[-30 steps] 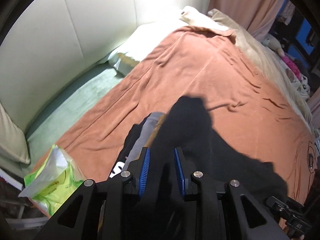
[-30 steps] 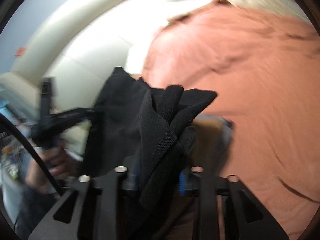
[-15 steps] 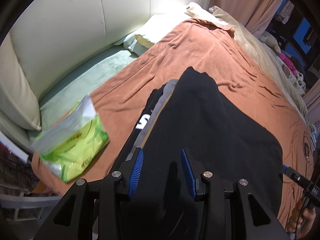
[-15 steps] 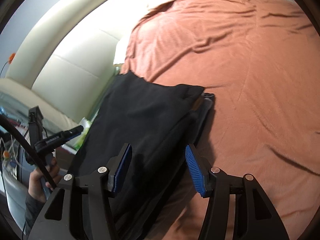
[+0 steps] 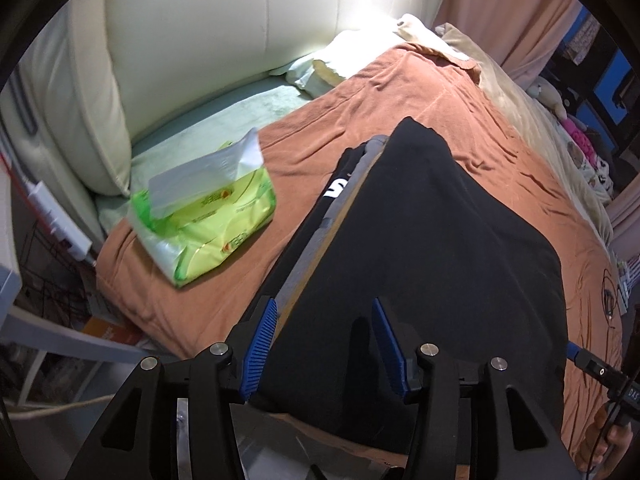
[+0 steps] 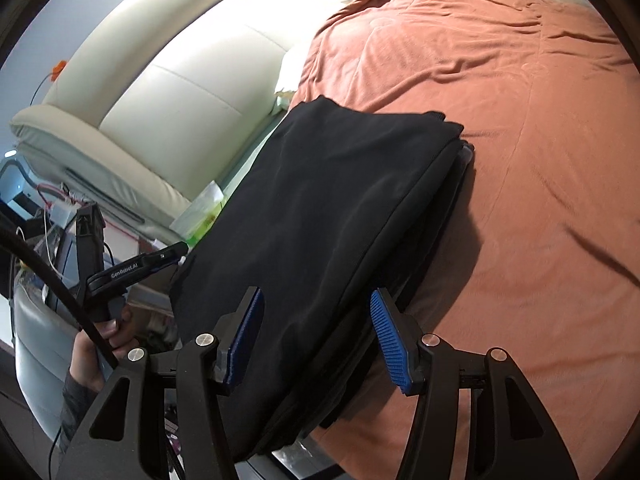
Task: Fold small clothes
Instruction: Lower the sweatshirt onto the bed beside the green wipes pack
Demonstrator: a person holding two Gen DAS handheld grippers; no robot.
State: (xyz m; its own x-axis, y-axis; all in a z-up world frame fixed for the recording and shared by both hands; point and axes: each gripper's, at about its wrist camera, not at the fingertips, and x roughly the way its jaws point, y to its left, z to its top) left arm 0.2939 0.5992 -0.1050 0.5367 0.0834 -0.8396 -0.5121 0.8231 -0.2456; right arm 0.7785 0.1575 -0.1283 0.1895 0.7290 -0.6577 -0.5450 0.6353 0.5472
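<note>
One folded black garment (image 5: 424, 248) tops a stack on the orange blanket (image 5: 460, 92), near its left edge. Two grippers, left (image 5: 324, 344) and right (image 6: 320, 340), jaws parted and gripping nothing; the left's have just been opening. One tissue pack (image 5: 208, 216) lies left.

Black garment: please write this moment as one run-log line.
black garment: folded, on stack | left hand-held gripper: open, just widened | right hand-held gripper: open | orange blanket: underneath

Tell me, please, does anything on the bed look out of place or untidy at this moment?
Mostly tidy. The folded black garment lies flat on top of the stack of clothes, but not squared with it: the lower layers stick out along one edge. The green tissue pack beside the stack lies askew on the orange blanket, its flap open.
</note>
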